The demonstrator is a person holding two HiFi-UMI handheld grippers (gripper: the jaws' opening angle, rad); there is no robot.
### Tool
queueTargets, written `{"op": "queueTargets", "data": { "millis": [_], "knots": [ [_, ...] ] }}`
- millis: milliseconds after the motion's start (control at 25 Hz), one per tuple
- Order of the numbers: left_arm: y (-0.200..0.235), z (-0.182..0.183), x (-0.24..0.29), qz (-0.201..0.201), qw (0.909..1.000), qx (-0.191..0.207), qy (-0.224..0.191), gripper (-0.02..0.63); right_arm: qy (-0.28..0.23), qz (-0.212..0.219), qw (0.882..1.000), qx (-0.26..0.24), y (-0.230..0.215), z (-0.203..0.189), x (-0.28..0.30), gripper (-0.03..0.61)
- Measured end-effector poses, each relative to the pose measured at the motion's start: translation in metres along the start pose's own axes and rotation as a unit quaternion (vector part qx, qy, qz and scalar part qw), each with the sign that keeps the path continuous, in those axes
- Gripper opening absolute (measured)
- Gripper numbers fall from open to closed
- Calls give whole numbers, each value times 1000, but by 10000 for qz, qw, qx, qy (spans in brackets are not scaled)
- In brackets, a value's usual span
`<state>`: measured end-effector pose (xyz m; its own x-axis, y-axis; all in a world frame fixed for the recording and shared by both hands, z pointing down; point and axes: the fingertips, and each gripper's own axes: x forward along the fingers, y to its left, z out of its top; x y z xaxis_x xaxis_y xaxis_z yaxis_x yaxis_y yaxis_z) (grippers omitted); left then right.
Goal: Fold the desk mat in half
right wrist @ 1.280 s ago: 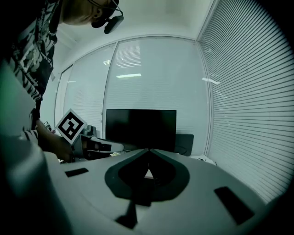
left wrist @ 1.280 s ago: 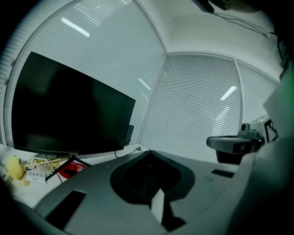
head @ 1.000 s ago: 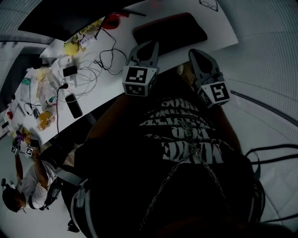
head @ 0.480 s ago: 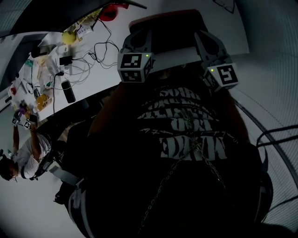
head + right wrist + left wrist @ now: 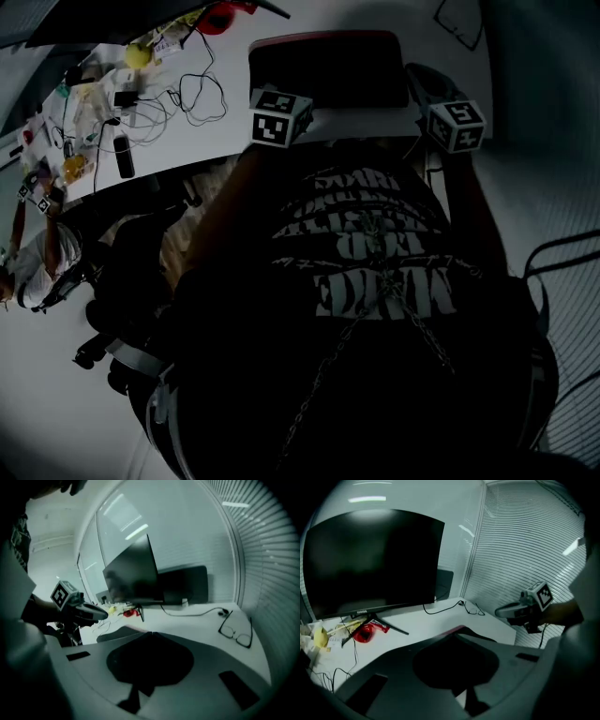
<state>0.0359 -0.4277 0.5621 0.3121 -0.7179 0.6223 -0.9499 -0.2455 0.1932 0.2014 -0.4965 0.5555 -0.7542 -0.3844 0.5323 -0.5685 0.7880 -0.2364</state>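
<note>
The desk mat is dark with a red strip along its far edge and lies on the white desk. My left gripper hovers at the mat's near left corner, my right gripper at its near right corner. Both are shut with nothing between the jaws. In the left gripper view the shut left gripper points over the mat, with the right gripper beyond. The right gripper view shows the right gripper shut above the mat, facing the left gripper.
A big dark monitor stands at the desk's back, with a red object and cables by its foot. Glasses lie right of the mat. Cables, a phone and clutter fill the desk's left end. Another person is at far left.
The head view has swung, so the mat now sits top centre. Both grippers have moved forward to the mat's near corners and stand farther apart. Both stay shut.
</note>
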Motion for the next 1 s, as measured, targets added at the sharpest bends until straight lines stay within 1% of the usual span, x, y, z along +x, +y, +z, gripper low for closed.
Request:
{"op": "queueTargets", "data": {
  "millis": [120,200,240,320,440,560,600,680,720,760,840,920,960,1000],
  "knots": [
    [-11,-17,4,-59,9996,-196,204,7,801,328,9957,318,-18,-60,14,2],
    [-19,-23,8,-122,9992,-233,288,8,1150,516,9899,650,-28,-89,20,8],
    [-23,-24,11,-177,9990,-222,339,8,1265,609,9866,836,-32,-100,24,52],
    [-30,-28,13,-310,9981,-222,474,9,1451,736,9795,1186,-36,-117,31,85],
    [-32,-29,7,-346,9976,-312,514,19,1710,803,9708,1482,-42,-138,42,132],
    [-27,-26,2,-324,9974,-352,531,49,1889,945,9597,1854,-43,-147,53,135],
    [-27,-27,-1,-333,9973,-347,554,59,1950,970,9579,1870,-43,-148,55,135],
    [-27,-28,-6,-356,9973,-297,575,73,2015,984,9608,1631,-41,-147,56,135],
    [-25,-27,-8,-360,9974,-248,571,79,1964,987,9653,1412,-40,-142,56,115],
    [-24,-25,-9,-365,9976,-191,563,85,1848,1010,9707,1156,-38,-134,55,17],
    [-23,-21,-9,-415,9976,-67,554,95,1567,1113,9794,612,-30,-114,51,12],
    [-24,-14,-7,-535,9970,82,559,103,1380,1136,9837,190,-21,-97,46,12],
    [-25,-9,-6,-595,9965,164,557,104,1311,1129,9848,116,-18,-92,45,12],
    [-26,-5,-5,-648,9961,244,551,104,1229,1134,9858,149,-15,-88,43,11]
  ]
}}
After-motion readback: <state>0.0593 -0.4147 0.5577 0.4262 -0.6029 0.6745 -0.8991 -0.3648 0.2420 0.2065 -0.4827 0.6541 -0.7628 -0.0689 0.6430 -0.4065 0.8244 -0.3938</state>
